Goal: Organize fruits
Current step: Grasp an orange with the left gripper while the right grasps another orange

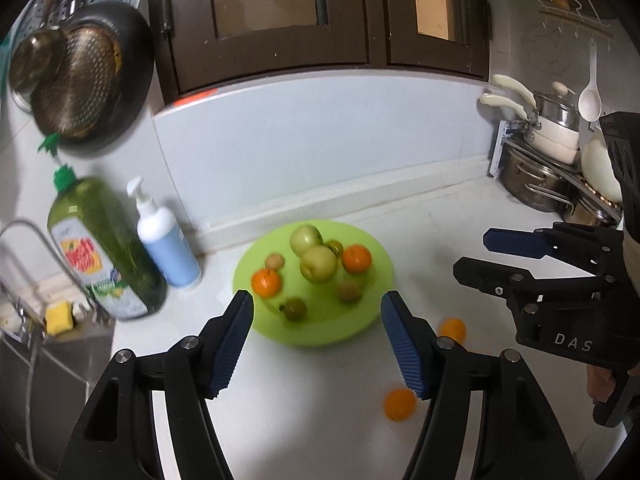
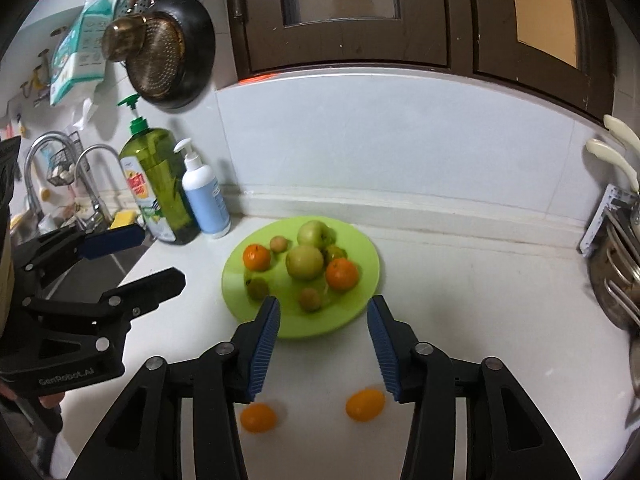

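Note:
A lime-green plate lies on the white counter near the back wall. On it sit two green apples, two oranges and several small greenish and brown fruits. Two loose oranges rest on the counter in front of the plate, one nearer and one further right. My left gripper hovers open over the plate's near edge, empty. My right gripper is also open and empty, above the plate's front rim.
A green dish-soap bottle and a white-and-blue pump bottle stand left of the plate. Further left are the sink, taps and a yellow sponge. Pots on a rack fill the right end. Pans hang on the wall.

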`<state>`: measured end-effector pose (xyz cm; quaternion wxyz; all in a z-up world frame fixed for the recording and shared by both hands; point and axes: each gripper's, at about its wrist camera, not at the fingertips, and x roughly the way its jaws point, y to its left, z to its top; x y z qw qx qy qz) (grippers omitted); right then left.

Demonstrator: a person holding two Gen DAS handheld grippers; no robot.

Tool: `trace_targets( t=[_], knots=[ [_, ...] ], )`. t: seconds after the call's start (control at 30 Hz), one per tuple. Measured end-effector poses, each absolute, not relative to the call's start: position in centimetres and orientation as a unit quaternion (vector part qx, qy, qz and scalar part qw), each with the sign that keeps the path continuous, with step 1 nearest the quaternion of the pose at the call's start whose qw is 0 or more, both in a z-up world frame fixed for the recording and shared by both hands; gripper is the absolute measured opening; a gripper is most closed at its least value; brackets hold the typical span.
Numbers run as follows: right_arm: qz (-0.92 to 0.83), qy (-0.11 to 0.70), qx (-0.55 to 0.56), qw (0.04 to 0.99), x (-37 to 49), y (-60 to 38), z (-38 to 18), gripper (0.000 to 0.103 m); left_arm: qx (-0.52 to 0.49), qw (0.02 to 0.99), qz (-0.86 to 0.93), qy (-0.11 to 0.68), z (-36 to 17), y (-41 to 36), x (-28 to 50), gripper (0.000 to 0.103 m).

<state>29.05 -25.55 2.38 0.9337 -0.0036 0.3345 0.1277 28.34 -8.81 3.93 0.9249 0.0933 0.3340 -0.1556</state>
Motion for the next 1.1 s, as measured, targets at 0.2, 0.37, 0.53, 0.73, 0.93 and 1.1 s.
trace_targets(
  t=[0.2,0.37,0.53,0.73,0.93,1.1],
  knots=[
    [0.142,0.349,-0.011,0.926,26.9,-26.1,0.3,0.048,0.079,0.928,-0.146,0.333,2.1,-9.4,25.6,0.066],
    [0.146,0.373,-0.005,0.916,26.2,-26.6,-1.9,0.048,0.091,0.931,-0.136,0.327,0.2,-10.1,23.9,0.066],
    [0.146,0.390,-0.012,0.909,25.6,-27.0,-4.0,0.048,0.095,0.927,-0.132,0.339,-2.0,-10.5,22.9,0.066],
    [0.145,0.400,-0.021,0.904,25.7,-27.3,-5.9,0.048,0.095,0.914,-0.140,0.369,-4.9,-11.5,22.6,0.066],
    [0.141,0.406,-0.037,0.902,26.1,-27.8,-7.3,0.048,0.097,0.899,-0.155,0.397,-7.4,-12.7,23.1,0.063],
    [0.143,0.416,-0.031,0.898,26.8,-28.5,-8.3,0.048,0.093,0.892,-0.165,0.410,-8.4,-13.5,23.9,0.052]
  ],
)
